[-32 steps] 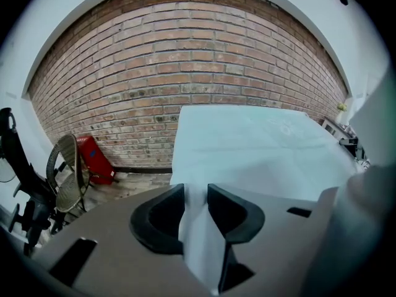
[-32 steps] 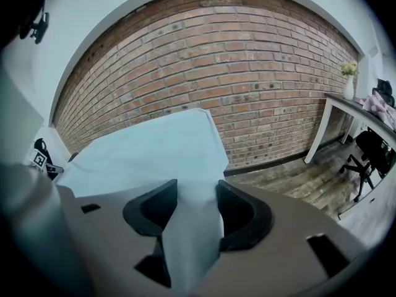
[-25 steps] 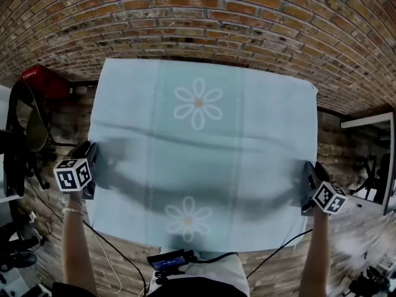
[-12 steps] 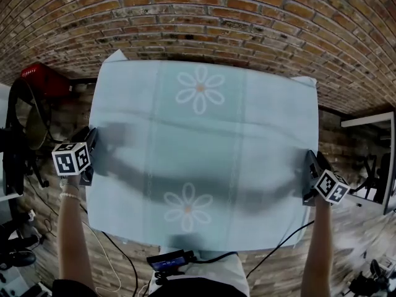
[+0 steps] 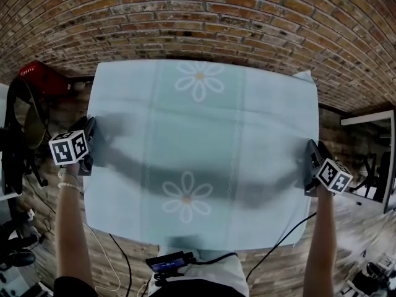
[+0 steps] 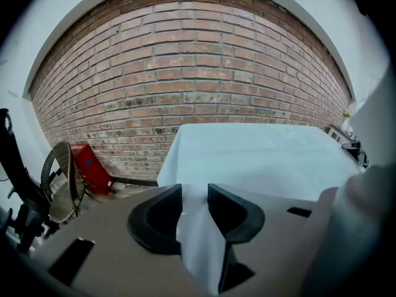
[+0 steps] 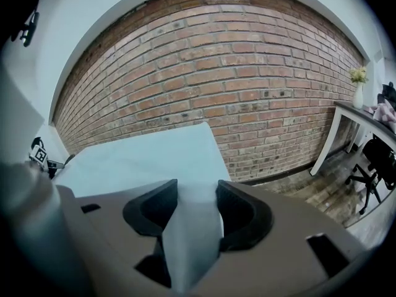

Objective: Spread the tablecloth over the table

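Note:
A pale blue tablecloth (image 5: 204, 135) with white daisy prints is held out flat, hiding the table under it. Its far edge reaches close to the brick wall. My left gripper (image 5: 88, 147) is shut on the cloth's left edge; in the left gripper view a fold of the tablecloth (image 6: 201, 228) runs between the black jaws of that gripper (image 6: 194, 198). My right gripper (image 5: 307, 169) is shut on the right edge, and in the right gripper view a bunch of the tablecloth (image 7: 192, 234) is pinched in this gripper (image 7: 195, 197). A shadow band crosses the cloth between the two hands.
A brick wall (image 5: 204, 17) stands just behind the cloth. A red crate (image 5: 40, 79) and a fan (image 6: 62, 181) sit on the floor at the left. A white side table (image 7: 356, 138) and an office chair (image 7: 377, 166) stand at the right. Cables hang near my body.
Both grippers have carried the cloth away from me toward the wall: the daisy prints and far edge have shifted up in the head view. The grips are unchanged.

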The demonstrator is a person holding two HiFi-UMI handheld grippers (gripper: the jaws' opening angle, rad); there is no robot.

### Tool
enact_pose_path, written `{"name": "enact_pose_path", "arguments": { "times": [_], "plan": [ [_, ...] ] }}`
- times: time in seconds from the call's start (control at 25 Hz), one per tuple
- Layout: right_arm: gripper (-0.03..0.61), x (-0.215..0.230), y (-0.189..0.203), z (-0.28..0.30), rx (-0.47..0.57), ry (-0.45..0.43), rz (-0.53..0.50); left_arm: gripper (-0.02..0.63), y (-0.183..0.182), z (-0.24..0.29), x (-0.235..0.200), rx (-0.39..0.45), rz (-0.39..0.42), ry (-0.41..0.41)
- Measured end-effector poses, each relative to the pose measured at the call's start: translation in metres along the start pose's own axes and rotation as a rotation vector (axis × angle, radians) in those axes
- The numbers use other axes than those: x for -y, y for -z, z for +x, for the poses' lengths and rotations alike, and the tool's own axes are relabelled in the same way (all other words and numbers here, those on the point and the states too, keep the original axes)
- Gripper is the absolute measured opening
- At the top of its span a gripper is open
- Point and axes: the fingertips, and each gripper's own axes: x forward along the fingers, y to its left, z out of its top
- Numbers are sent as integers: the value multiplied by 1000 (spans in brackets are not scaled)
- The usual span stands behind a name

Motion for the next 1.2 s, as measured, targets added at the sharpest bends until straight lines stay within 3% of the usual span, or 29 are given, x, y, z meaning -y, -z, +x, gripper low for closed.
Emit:
{"name": "enact_pose_path", "arguments": {
  "times": [0.32, 0.48, 0.6, 0.68, 0.76, 0.88, 1.04, 1.2],
  "plan": [
    [222, 1, -7, 8, 6, -8, -5, 132, -7, 4, -1, 10, 27, -32],
    [219, -1, -8, 5, 27, 14, -64, 132, -9, -1, -3, 58, 63, -100],
    [191, 5, -10, -5, 69, 70, -98, 132, -20, -14, -3, 115, 72, -120],
    [139, 7, -12, -17, 105, 111, -112, 108, -28, -28, -1, 161, 86, -128],
    [84, -1, -11, -29, 123, 123, -176, 64, -36, -42, 7, 200, 103, -102],
    [59, -28, -12, -43, 138, 88, -280, 39, -52, -62, 26, 261, 112, -27],
    [51, -71, -22, -72, 231, -6, -221, 18, -79, -93, 59, 372, 104, 67],
    [49, -122, -31, -107, 298, -58, -284, 15, -90, -130, 86, 439, 138, 110]
  ]
}}
